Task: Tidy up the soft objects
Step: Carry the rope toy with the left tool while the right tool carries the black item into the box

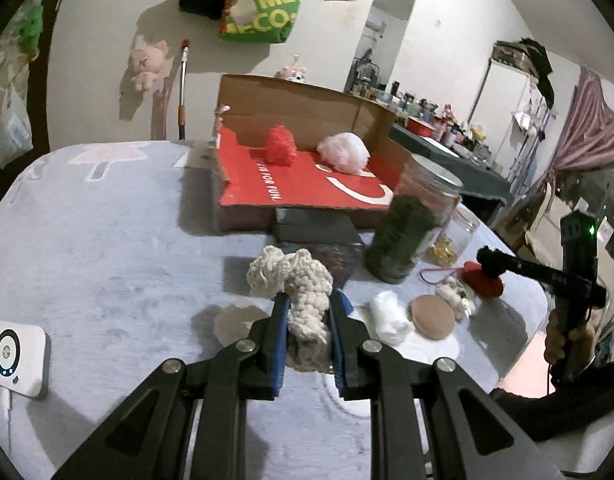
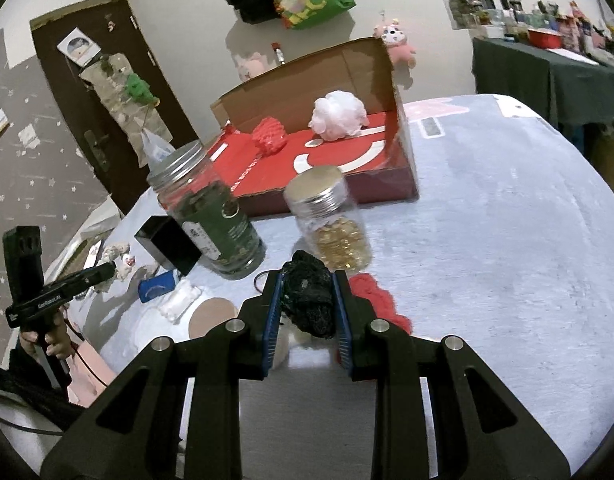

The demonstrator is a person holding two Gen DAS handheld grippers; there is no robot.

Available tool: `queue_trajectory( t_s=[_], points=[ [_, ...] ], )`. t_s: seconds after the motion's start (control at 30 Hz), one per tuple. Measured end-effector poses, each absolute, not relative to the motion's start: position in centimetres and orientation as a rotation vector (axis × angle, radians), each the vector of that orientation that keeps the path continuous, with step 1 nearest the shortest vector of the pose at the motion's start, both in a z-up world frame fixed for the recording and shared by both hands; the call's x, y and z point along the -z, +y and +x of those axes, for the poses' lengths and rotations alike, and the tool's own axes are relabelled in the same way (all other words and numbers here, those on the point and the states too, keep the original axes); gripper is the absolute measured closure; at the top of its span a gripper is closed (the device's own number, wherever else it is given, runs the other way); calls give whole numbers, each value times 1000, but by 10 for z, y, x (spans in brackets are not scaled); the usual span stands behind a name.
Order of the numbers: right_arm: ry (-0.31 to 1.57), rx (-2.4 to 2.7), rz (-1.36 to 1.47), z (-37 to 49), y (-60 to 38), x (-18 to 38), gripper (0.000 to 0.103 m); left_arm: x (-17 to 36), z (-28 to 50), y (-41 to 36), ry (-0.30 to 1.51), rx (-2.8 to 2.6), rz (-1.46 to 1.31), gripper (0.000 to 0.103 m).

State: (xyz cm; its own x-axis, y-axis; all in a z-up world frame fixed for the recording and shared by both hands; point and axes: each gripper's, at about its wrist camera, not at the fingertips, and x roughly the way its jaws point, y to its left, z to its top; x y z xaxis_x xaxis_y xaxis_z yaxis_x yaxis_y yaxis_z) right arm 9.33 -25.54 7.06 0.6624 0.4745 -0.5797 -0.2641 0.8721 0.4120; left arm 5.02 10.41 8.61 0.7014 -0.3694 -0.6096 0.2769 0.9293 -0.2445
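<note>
1. Cream crocheted yarn piece (image 1: 303, 292) sits clamped between the blue pads of the left claw (image 1: 307, 300), lifted over the pale grey tabletop (image 1: 107, 240) in the left wrist view. Beyond it the open cardboard box (image 1: 307, 184) holds a red fluffy ball (image 1: 281, 146) and a pink pompom (image 1: 344, 151). A white cotton wad (image 1: 389, 318) and a tan round pad (image 1: 433, 316) lie at the right.
2. Black knitted bundle (image 2: 309, 300) is pinched in the right claw (image 2: 307, 292) in the right wrist view, just in front of the jar of gold pieces (image 2: 333, 224) and beside the green-filled jar (image 2: 211, 216). A red knitted piece (image 2: 381, 298) lies on the tabletop beneath.
</note>
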Motion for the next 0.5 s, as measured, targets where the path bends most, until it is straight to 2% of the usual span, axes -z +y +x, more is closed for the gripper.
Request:
queue_trajectory(
  t_s=[0.5],
  points=[
    [760, -398, 365, 122, -297, -70, 79, -76, 91, 135, 695, 364, -72, 84]
  ],
)
